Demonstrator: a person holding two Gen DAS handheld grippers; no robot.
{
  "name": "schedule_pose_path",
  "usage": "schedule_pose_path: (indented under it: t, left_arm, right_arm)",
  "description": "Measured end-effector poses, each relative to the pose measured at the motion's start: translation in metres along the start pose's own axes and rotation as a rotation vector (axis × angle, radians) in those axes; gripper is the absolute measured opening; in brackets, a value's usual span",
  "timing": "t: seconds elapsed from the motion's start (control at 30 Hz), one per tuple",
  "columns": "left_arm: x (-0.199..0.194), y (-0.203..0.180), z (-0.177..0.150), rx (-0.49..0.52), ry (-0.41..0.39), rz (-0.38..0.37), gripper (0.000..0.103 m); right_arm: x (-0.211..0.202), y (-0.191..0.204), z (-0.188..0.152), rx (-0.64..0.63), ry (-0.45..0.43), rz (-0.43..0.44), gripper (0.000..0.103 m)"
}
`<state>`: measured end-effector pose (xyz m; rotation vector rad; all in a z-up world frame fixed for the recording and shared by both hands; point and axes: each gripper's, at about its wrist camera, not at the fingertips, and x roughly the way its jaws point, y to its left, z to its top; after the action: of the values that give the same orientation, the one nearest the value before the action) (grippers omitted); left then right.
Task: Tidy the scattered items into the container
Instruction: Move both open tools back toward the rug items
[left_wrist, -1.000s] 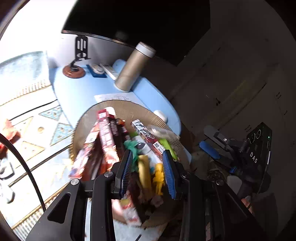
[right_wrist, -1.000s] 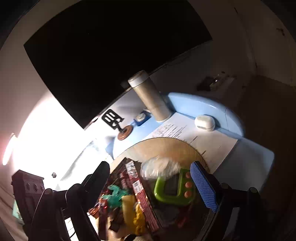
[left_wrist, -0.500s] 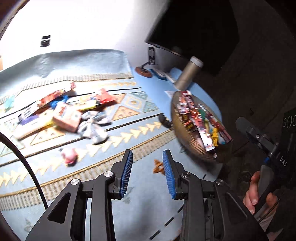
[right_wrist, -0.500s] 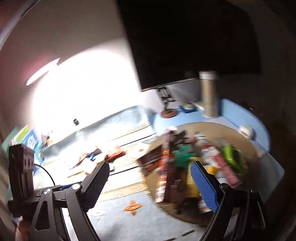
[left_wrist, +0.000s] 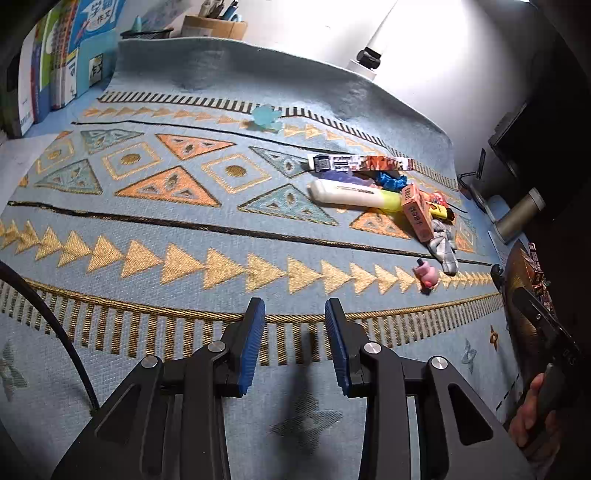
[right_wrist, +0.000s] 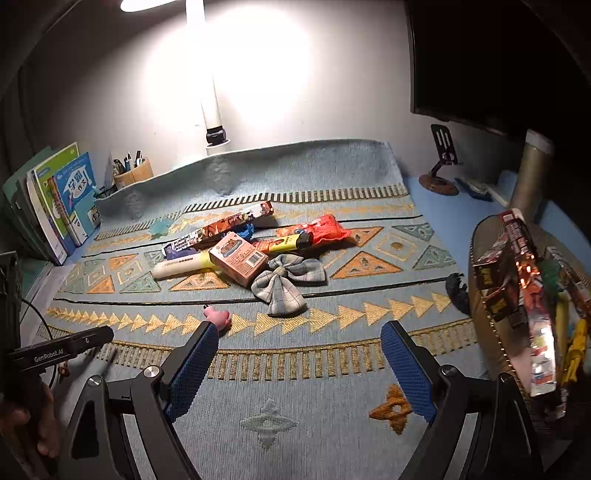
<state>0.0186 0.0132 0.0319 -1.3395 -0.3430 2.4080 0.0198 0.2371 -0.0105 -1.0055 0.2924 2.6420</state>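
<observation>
Scattered on the patterned blue mat (right_wrist: 332, 369) lie a pink box (right_wrist: 238, 258), a grey plaid bow (right_wrist: 284, 284), a white and yellow highlighter (right_wrist: 181, 266), a long printed snack box (right_wrist: 225, 225), a red packet (right_wrist: 321, 229) and a small pink toy (right_wrist: 218, 317). The round woven basket (right_wrist: 480, 295), crammed with snack packs, stands at the right. My right gripper (right_wrist: 299, 328) hangs wide open and empty over the mat's near fringe, the pink toy just past its left finger. My left gripper (left_wrist: 295, 306) has a narrow empty gap, well left of the pink toy (left_wrist: 426, 275).
Books (right_wrist: 62, 199) and a pen cup (right_wrist: 133, 173) line the back left. A lamp post (right_wrist: 210, 92), a phone stand (right_wrist: 443, 162), a tall cylinder (right_wrist: 532, 166) and a dark monitor stand at the back. A black toy (right_wrist: 456, 291) sits beside the basket.
Both grippers swung left, away from above the basket, and now face the scattered items on the mat. Their jaw gaps look unchanged and nothing was picked up.
</observation>
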Motion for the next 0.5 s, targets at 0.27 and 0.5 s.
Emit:
schedule_pose_path:
  t: [0.27,0.5]
  left_arm:
    - [0.002,-0.008,0.047,0.189,-0.002,-0.028,0.031]
    - [0.05,-0.014,0.117,0.289,-0.005,-0.008,0.031]
  right_arm:
    - [0.028,-0.018,-0.011,0.096,-0.069,0.086,0.089]
    - [0.029,-0.023,-0.012,0.132,-0.065,0.103,0.089]
